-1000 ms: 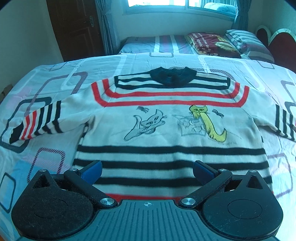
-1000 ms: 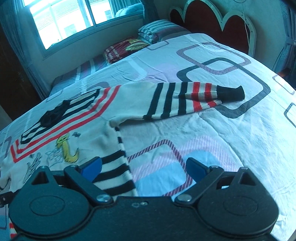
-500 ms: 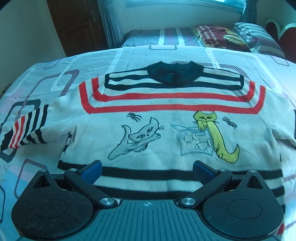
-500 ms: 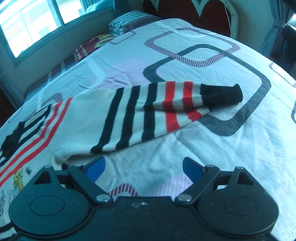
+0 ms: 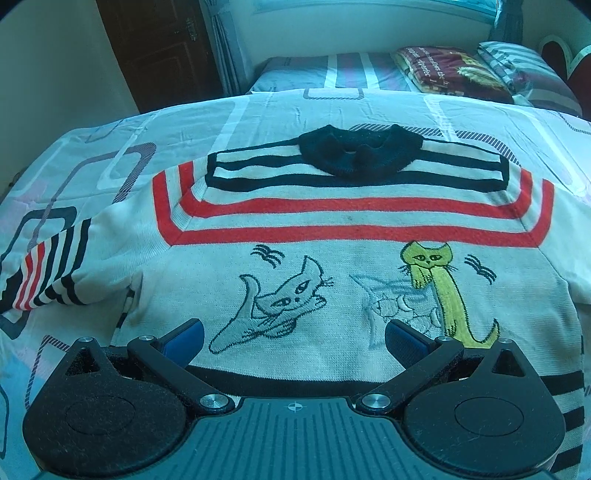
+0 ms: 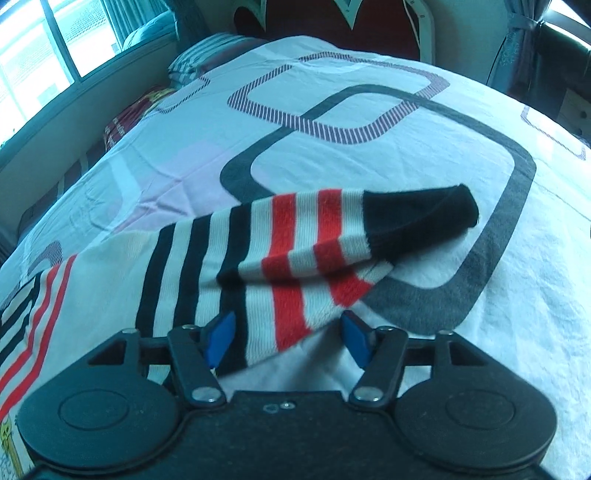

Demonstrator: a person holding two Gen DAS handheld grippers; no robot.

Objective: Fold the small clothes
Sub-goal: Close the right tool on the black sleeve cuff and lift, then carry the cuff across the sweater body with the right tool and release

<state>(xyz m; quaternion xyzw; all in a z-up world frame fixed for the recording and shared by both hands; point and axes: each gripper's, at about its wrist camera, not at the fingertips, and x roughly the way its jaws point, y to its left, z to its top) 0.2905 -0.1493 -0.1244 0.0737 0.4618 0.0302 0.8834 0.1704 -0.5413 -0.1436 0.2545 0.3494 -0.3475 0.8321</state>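
A small white sweater point(image 5: 332, 221) with black and red stripes, a black collar and two embroidered cats lies flat, front up, on the bed. My left gripper point(image 5: 293, 338) is open and empty, low over the sweater's lower chest. The sweater's right sleeve point(image 6: 295, 240) with its black cuff lies stretched out on the sheet. My right gripper point(image 6: 290, 336) is open, its blue pads point(image 6: 221, 338) on either side of the sleeve's lower edge, with the striped fabric between them.
The bed sheet point(image 6: 369, 92) is white with rounded square patterns. Pillows point(image 5: 517, 70) and a folded red blanket point(image 5: 447, 70) lie on a second bed beyond. A dark door point(image 5: 162, 48) stands at the back left; a headboard point(image 6: 369, 29) is behind the bed.
My left gripper has moved forward up the sweater from the hem to the cats. My right gripper has moved forward to the right sleeve, and its jaws have narrowed around the sleeve's edge.
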